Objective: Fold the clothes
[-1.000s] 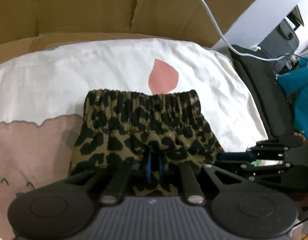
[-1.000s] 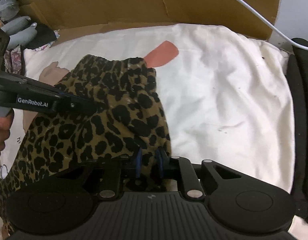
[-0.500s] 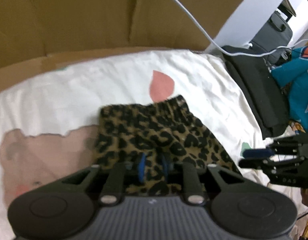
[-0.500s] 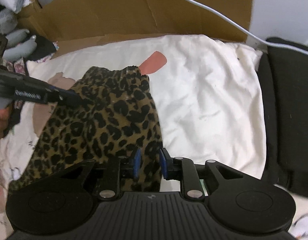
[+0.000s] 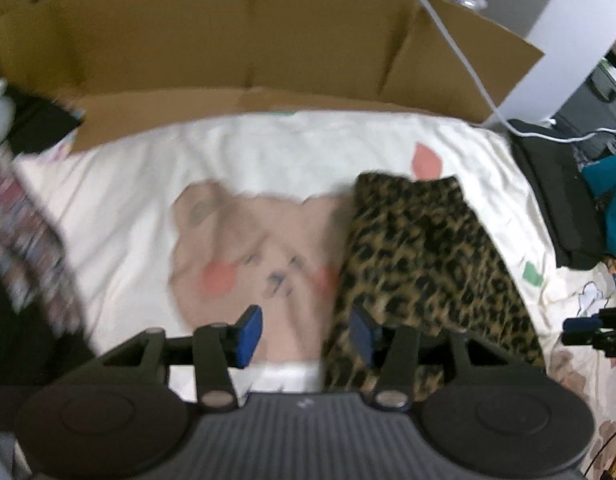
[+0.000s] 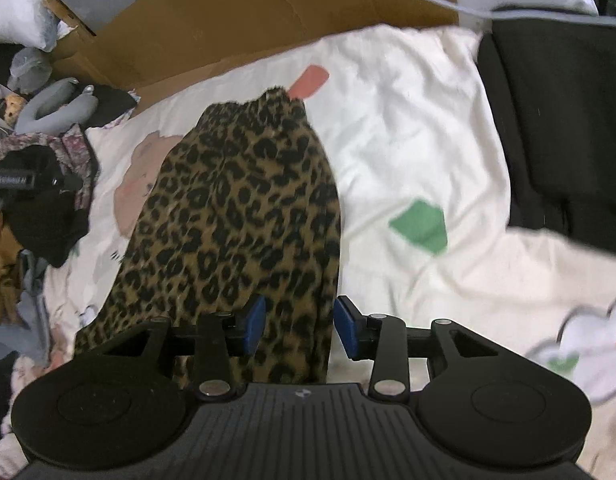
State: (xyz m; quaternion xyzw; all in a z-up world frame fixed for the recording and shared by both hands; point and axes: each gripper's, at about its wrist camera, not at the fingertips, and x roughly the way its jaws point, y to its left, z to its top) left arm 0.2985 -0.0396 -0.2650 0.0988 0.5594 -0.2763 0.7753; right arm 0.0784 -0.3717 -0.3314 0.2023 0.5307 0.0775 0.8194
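A leopard-print garment [image 5: 424, 252] lies folded lengthwise in a long strip on the white printed bedsheet [image 5: 267, 160]; it also shows in the right wrist view [image 6: 235, 216]. My left gripper [image 5: 305, 336] is open and empty, with the garment's near left edge beside its right finger. My right gripper [image 6: 299, 324] is open over the garment's near end, the cloth lying loose between the pads. The right gripper's tip shows at the right edge of the left wrist view [image 5: 588, 330].
A brown cardboard sheet [image 5: 247, 52] stands behind the bed. A white cable [image 5: 468, 64] hangs across it. A black cushion [image 6: 556, 132] lies along the bed's right side. A pile of clothes and soft toys [image 6: 39, 128] sits at the left.
Both grippers opened and let go of the garment. Both pulled back; the left one shifted left, so the garment now lies flat as a long strip.
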